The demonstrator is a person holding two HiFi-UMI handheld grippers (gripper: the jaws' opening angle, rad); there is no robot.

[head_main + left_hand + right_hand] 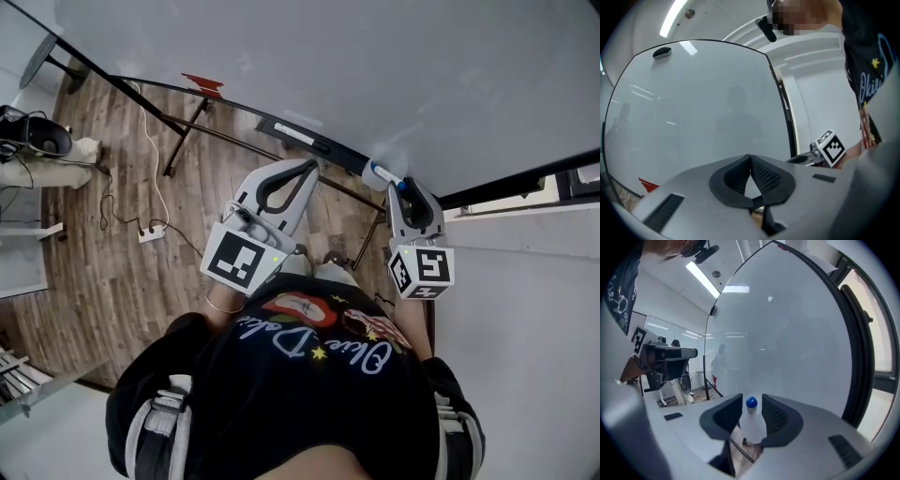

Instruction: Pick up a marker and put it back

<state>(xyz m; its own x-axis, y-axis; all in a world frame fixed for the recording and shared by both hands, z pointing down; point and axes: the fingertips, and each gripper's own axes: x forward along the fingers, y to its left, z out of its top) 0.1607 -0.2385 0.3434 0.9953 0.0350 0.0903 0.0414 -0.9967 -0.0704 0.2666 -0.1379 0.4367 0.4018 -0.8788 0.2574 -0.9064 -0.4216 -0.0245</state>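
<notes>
Two jaws of the right gripper stand wide apart around the marker, pads clear of it. It lies lengthwise along them, blue cap outward, at the whiteboard's lower edge. The left gripper — farther off — is closed, empty.

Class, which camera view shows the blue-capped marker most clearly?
The right gripper view: the marker stands close, centred between the right gripper's fingers, blue cap showing. The head view shows it small, at that gripper's tip. The left gripper view shows none of it.
</notes>
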